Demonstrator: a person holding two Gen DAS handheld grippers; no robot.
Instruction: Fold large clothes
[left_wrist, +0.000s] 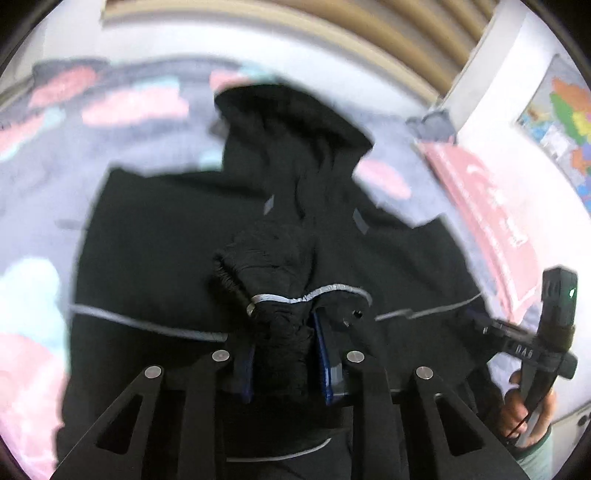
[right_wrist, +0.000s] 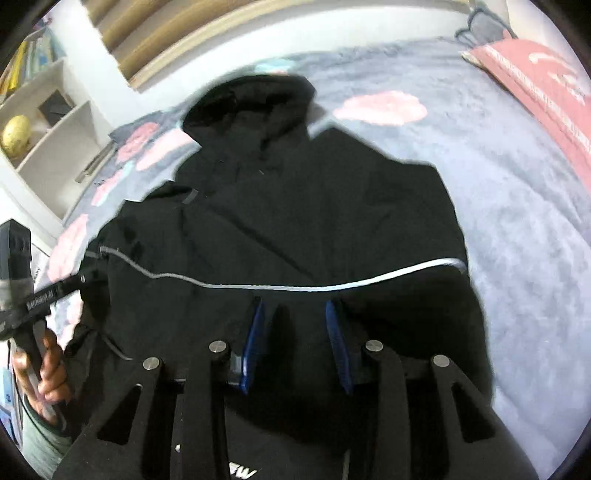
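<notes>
1. The black hooded jacket lies spread on the bed's grey blanket, hood towards the headboard side, a pale reflective stripe running across it.
2. The left gripper pinches a bunched sleeve cuff of the jacket between its blue pads, probably to carry the sleeve across the body for a fold.
3. The right gripper hangs over the jacket just below the stripe, its fingers spread with nothing between them; likely ready to steady the cloth.
4. Right of the jacket lies a pink pillow.
5. Left of the jacket, a white shelf unit holds a yellowish round object in one compartment; books show in the one above.
</notes>
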